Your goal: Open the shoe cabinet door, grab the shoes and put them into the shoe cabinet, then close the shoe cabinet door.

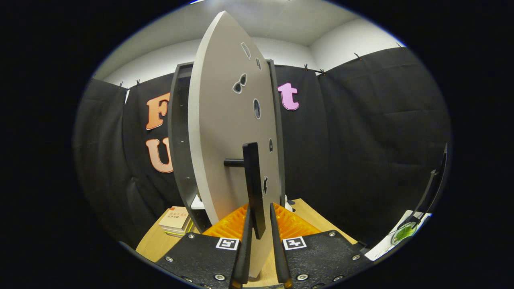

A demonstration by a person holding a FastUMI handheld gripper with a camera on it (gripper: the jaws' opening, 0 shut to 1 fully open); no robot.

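The shoe cabinet has a dark frame and stands on a wooden table just ahead of me. Its pale grey door is swung partly open and I see it nearly edge-on, with small dark cut-out shapes on its face. A black bar handle juts out from the door on a short stem. My gripper has the lower end of this handle between its two fingers, which are drawn close in on it. The cabinet's inside is hidden behind the door.
A small stack of books lies on the wooden table to the left of the cabinet's foot. Far to the right is a white surface with a green object and a thin dark stand beside it.
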